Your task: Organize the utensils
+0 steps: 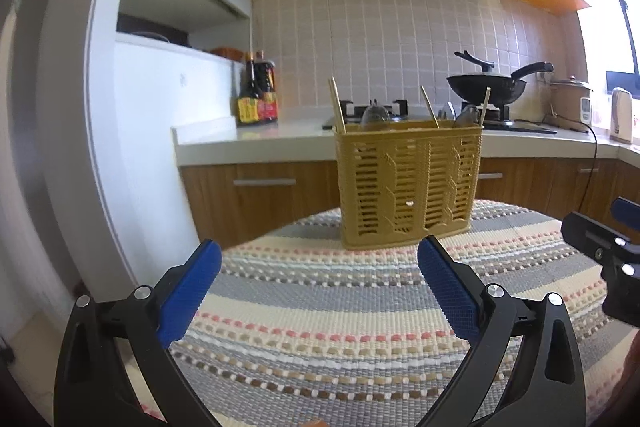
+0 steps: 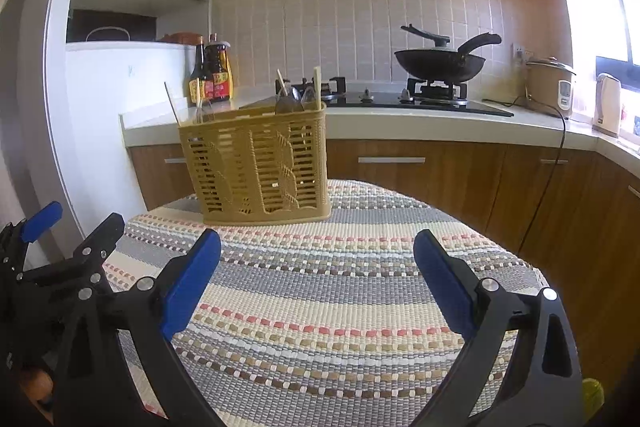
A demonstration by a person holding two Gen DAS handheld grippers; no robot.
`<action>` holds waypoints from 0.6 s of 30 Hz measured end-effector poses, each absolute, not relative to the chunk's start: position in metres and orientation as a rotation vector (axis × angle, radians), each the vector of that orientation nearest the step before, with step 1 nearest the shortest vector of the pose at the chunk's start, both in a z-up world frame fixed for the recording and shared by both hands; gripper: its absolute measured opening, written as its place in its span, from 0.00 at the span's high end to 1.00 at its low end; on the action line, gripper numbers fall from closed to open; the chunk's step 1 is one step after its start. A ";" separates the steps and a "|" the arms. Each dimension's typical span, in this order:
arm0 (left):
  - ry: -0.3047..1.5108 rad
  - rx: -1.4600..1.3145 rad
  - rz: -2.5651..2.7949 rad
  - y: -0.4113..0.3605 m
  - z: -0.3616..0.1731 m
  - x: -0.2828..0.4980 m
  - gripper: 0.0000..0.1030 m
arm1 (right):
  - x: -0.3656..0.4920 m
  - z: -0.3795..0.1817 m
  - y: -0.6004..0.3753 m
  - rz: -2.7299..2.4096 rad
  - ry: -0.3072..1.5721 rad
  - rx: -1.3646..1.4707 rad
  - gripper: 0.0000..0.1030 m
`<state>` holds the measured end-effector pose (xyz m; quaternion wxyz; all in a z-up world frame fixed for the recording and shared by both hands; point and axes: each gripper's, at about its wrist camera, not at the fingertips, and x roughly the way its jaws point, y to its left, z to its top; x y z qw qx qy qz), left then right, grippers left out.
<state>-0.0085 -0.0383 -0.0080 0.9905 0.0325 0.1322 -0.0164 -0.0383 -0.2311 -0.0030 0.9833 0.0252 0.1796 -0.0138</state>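
Hovering before the utensil caddy, both claws empty

Facing a tan slotted utensil caddy [image 1: 408, 187] that stands upright at the far side of the surface, on a striped woven mat [image 1: 340, 307]. Left claw [image 1: 320, 291] spread wide, nothing between its blue pads [image 1: 188, 295]. Right claw [image 2: 316, 287] likewise spread, pinching nothing. Both hang low over the mat, well short of the caddy, side by side.

Caddy contents: wooden chopsticks [image 1: 338, 105] lean out of separate compartments at differing angles, one at the left end and others toward the right. Spoon bowls [image 1: 374, 115] poke above the rim; their number is hard to tell. No loose utensils lie on the visible mat.

Judgement: sorting would likely mean pulling chopsticks out and regrouping them in one compartment, though the pictures do not confirm it.

Risks from here:
- The caddy looks light and tall; a sideways tug on a leaning chopstick could tip or slide it, especially since the other claw is not bracing it.
- Thin round sticks may roll or twist out of flat pads if gripped near the tip.
- Reaching in among spoons could snag a neighbouring piece and drag it out.
- The caddy sits near the far edge; a push could send it off.
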 end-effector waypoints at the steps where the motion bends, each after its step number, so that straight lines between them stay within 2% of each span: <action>1: 0.270 0.060 -0.031 -0.037 -0.008 -0.007 0.07 | -0.037 -0.004 -0.230 -0.027 0.365 0.043 0.10; 18: 0.267 0.048 -0.040 -0.036 -0.010 -0.007 0.07 | -0.026 -0.012 -0.234 -0.068 0.411 0.045 0.10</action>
